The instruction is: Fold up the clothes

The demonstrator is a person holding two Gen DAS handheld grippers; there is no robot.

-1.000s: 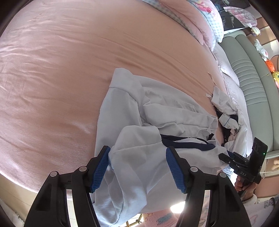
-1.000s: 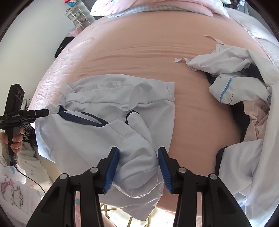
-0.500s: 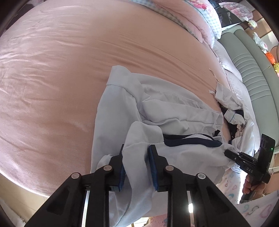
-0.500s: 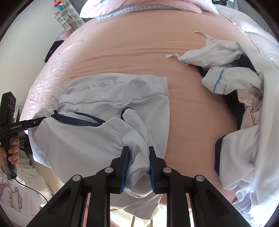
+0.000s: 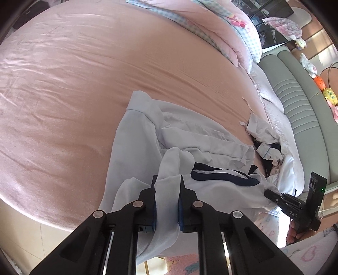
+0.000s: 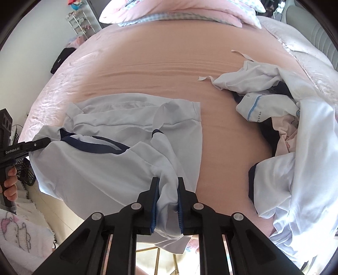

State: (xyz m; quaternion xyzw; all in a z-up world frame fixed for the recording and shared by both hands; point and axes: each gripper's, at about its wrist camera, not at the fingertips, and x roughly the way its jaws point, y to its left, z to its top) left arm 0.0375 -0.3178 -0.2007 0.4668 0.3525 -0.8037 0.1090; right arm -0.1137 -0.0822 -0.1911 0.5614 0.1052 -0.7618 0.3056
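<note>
A pale blue shirt (image 5: 135, 148) with a navy collar (image 5: 221, 179) lies rumpled at the near edge of the pink bed (image 5: 63, 84). My left gripper (image 5: 166, 179) has a bunched fold of the shirt between its blue pads, and its jaws are closing on it. In the right wrist view the same shirt (image 6: 95, 169) spreads to the left. My right gripper (image 6: 168, 180) pinches another gathered fold near the shirt's right side, its jaws also closing. Both folds are raised slightly off the bed. Each gripper shows at the edge of the other's view, held by a hand.
A heap of white and navy clothes (image 6: 274, 105) lies on the right of the bed. Pink pillows (image 6: 179, 12) sit at the far end. A green padded headboard (image 5: 300, 110) runs along the right. The bed's edge drops off just below the grippers.
Both grippers went from open around the shirt to clamped on folds of it. They have lifted a little, and the cloth now bunches up between the pads.
</note>
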